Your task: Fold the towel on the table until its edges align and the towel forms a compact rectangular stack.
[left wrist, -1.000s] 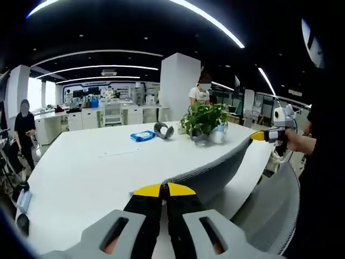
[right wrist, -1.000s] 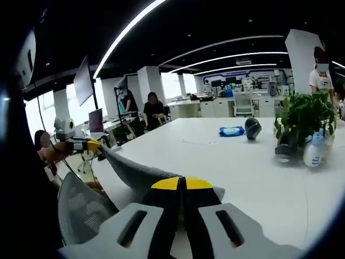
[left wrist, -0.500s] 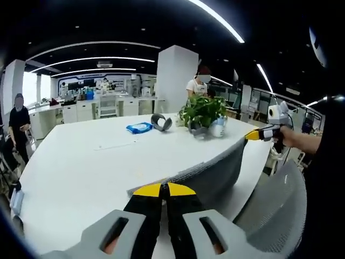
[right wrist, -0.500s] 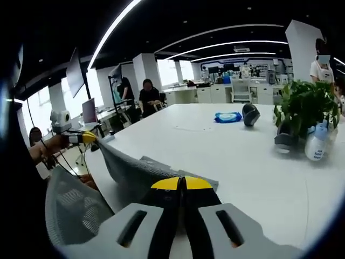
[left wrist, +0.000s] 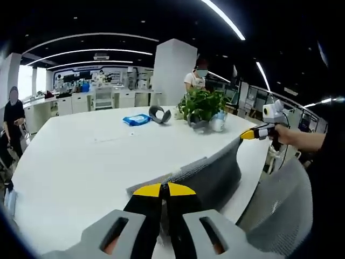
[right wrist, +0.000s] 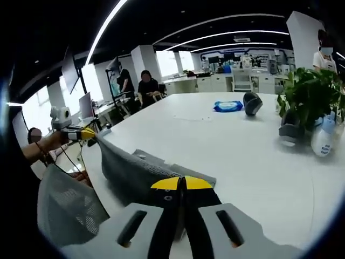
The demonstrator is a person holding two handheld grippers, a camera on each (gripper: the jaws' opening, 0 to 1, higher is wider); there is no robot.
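In the left gripper view the left tool (left wrist: 164, 190) has its two yellow-tipped jaws pressed together on one corner of the grey towel (left wrist: 207, 175), and the right tool (left wrist: 249, 134) comes in from the right, also pinching the far corner of the same towel. The towel is stretched between the two tools and is lifted above the white counter (left wrist: 81, 162), while its lower part hangs down and lies on the near edge of the counter in a loose fold. In the right gripper view the right tool (right wrist: 182, 183) is closed on the towel (right wrist: 126, 172) in the same way, and the left tool (right wrist: 86, 134) is seen at the left, held by a hand (right wrist: 47, 144), gripping the other corner. Farther on the counter stand a green plant (left wrist: 202, 105) in a dark pot, a white bottle (right wrist: 323, 141) just beside it, a blue packet (left wrist: 136, 119) and a dark curved object (left wrist: 159, 114) near the packet, all well apart from the towel. A grey mesh chair back (left wrist: 280, 210) is close to the counter's edge. People stand and sit in the office behind.
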